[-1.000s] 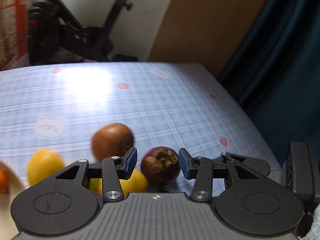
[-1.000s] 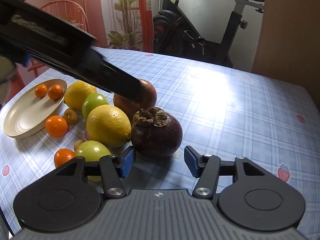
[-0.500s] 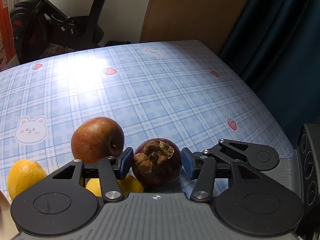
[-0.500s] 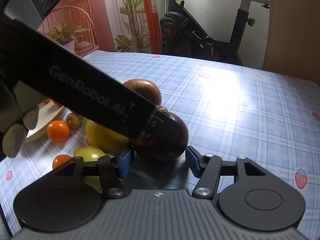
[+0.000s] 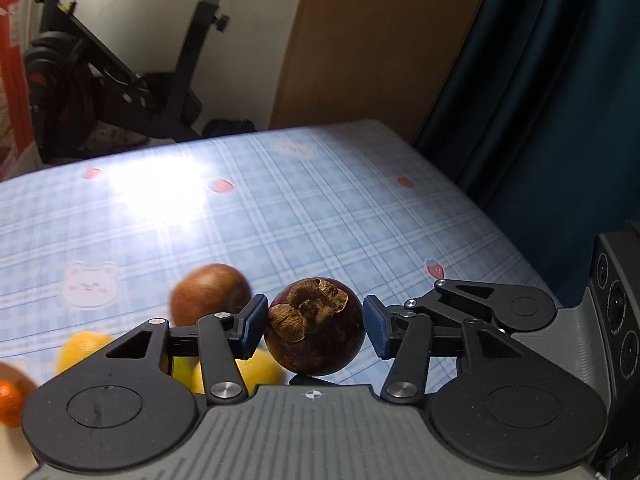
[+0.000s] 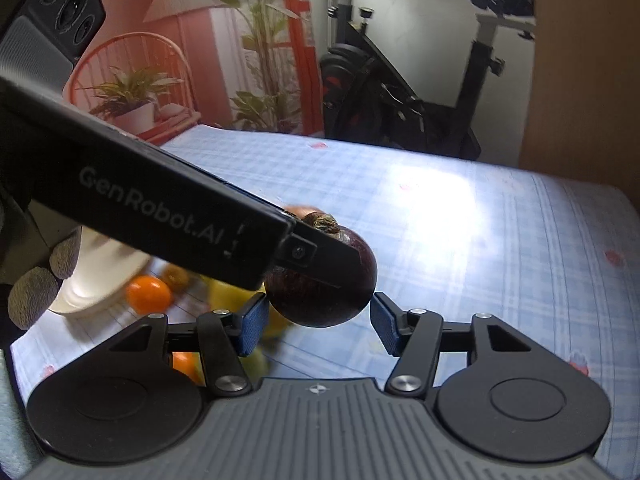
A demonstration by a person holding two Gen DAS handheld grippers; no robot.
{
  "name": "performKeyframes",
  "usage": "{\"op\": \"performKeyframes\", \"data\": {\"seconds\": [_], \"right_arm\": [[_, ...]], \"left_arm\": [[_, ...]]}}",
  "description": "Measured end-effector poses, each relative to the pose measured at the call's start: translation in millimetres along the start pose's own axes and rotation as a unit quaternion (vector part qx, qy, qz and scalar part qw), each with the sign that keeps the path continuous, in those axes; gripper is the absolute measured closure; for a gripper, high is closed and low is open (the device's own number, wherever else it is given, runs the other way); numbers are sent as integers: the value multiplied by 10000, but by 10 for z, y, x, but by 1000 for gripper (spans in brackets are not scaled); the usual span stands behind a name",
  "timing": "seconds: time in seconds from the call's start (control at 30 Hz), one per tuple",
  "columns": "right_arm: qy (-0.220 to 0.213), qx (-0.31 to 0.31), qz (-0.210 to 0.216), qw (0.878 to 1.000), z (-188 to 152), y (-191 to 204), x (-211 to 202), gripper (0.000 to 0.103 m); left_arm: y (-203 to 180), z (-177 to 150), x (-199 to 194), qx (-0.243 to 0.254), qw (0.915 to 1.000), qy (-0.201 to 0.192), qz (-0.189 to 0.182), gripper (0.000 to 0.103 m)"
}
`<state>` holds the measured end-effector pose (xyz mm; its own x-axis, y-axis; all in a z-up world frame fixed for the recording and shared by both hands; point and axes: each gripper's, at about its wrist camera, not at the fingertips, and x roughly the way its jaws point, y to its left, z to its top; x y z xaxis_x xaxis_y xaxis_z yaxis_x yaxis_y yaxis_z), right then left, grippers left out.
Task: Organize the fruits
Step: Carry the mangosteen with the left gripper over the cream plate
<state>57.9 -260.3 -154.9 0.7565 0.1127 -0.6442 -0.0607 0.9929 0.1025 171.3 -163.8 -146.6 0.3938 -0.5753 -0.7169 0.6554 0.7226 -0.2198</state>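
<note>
I have the mangosteen (image 5: 314, 338) pinched in my left gripper (image 5: 314, 332), fingers of my right gripper (image 6: 316, 322) spread beside it, and next I'd carry it leftward toward the plate (image 6: 96, 280).

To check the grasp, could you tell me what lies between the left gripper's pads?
The mangosteen, seen in the left wrist view; the left gripper has its jaws just opening around it.

A table (image 5: 320, 208) in blue plaid cloth carried a red apple (image 5: 208, 294), lemons (image 5: 80, 350), small oranges (image 6: 149, 294) and a cream plate (image 6: 96, 286).
</note>
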Motion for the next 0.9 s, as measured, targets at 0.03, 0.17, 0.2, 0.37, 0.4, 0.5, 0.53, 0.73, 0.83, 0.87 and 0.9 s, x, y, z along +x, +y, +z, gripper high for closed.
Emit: {"op": "performKeyframes", "data": {"seconds": [0.03, 0.17, 0.2, 0.37, 0.4, 0.5, 0.53, 0.73, 0.83, 0.87, 0.9], "right_arm": [[-20, -45, 56, 10000, 43, 68, -5, 44], [-50, -255, 461, 9986, 217, 432, 85, 44], [-33, -322, 592, 9977, 253, 544, 140, 44], [156, -689, 1206, 9902, 356, 1240, 538, 44], [211, -733, 1335, 9881, 375, 1375, 636, 44], [402, -822, 1682, 9815, 436, 1757, 967, 44], [462, -861, 1760, 9795, 455, 1871, 1074, 44], [826, -993, 1950, 9723, 495, 2317, 1532, 44], [897, -1026, 1931, 9717, 509, 2354, 1638, 44], [914, -1018, 1929, 9716, 497, 2362, 1642, 44], [919, -1015, 1925, 9717, 495, 2368, 1663, 44]], "left_arm": [[35, -13, -87, 0, 10000, -48, 43, 48], [306, -149, -485, -119, 9993, -182, 300, 49], [416, -194, -576, -211, 9989, -185, 366, 49], [969, -535, -990, -582, 9948, -49, 829, 49], [1090, -612, -1056, -673, 9933, -19, 944, 49], [1476, -820, -1212, -1021, 9871, 22, 1234, 49], [1588, -866, -1242, -1142, 9848, 31, 1310, 49], [2080, -1006, -1304, -1626, 9754, 126, 1486, 49], [2139, -1035, -1311, -1675, 9749, 120, 1462, 49], [2187, -1041, -1289, -1678, 9750, 115, 1455, 49], [2188, -1050, -1293, -1670, 9750, 110, 1462, 49]]}}
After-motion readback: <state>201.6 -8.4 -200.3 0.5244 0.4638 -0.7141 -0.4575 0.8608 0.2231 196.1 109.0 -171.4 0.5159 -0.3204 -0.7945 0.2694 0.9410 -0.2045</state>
